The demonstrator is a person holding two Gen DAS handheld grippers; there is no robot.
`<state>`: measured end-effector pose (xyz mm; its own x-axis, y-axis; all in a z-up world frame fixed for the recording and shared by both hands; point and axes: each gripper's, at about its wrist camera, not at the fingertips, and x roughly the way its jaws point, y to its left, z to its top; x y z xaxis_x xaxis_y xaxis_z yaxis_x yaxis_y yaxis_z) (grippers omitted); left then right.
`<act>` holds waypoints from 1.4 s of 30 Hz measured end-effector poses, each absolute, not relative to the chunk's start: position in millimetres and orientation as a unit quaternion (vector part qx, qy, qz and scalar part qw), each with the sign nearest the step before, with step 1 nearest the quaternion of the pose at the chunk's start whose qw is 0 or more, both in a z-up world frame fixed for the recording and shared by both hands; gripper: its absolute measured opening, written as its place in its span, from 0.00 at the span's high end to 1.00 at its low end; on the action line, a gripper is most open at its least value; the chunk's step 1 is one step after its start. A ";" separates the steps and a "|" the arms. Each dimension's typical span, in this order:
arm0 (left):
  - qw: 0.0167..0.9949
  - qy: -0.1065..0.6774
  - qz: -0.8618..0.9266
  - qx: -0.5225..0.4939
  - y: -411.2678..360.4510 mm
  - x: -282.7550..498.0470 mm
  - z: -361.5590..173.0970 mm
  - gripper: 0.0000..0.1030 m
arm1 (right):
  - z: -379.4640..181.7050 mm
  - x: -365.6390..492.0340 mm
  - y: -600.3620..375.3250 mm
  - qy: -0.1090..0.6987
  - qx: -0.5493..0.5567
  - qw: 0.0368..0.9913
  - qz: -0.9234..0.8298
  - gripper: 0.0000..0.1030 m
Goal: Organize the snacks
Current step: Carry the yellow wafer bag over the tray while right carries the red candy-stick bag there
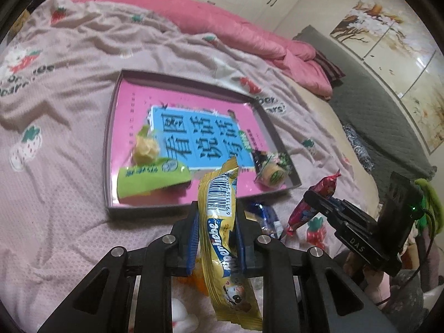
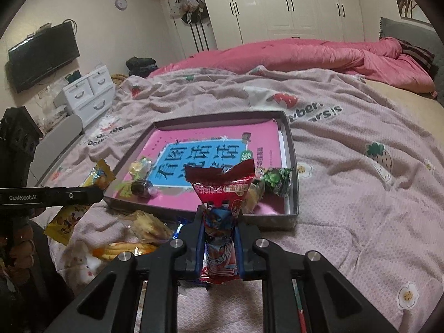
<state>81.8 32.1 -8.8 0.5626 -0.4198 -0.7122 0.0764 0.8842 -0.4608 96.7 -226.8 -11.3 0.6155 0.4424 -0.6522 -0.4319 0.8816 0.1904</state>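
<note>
- the left gripper (image 1: 219,230) pinches a yellow snack packet (image 1: 222,222) mid-length, held up just short of the box (image 1: 109,144).
- the right gripper (image 2: 220,238) is clamped on a red snack packet (image 2: 222,202), also near the box's front rim.
- both packets are slippery film, so either could slide out if tilted.
- the long yellow one may snag the rim, or land on the green packet (image 1: 149,183).
- loose snacks (image 2: 144,230) lie outside on the blanket (image 2: 360,194).
</note>
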 end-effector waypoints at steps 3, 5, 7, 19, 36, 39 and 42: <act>0.870 0.433 -0.144 -0.187 31.5 80.3 -3.1 0.78 | -7.3 95.5 -226.8 0.356 0.009 0.901 0.247 0.83; 0.874 0.427 -0.143 -0.182 31.8 79.3 0.3 0.78 | -5.7 94.4 -226.9 0.353 0.010 0.902 0.250 0.83; 0.878 0.421 -0.142 -0.180 32.2 78.6 3.1 0.78 | -4.2 94.4 -227.2 0.350 0.012 0.902 0.251 0.83; 0.895 0.388 -0.132 -0.174 38.2 79.2 16.0 0.78 | 7.5 94.2 -228.6 0.323 0.030 0.908 0.265 0.83; 0.906 0.362 -0.129 -0.178 35.2 92.0 27.0 0.78 | 14.7 107.4 -238.9 0.308 0.052 0.917 0.247 0.83; 0.907 0.359 -0.131 -0.178 33.0 95.1 28.4 0.78 | 15.8 110.4 -241.6 0.305 0.055 0.919 0.244 0.83; 0.905 0.358 -0.131 -0.188 31.6 99.8 29.1 0.78 | 17.1 113.4 -244.8 0.303 0.057 0.921 0.240 0.83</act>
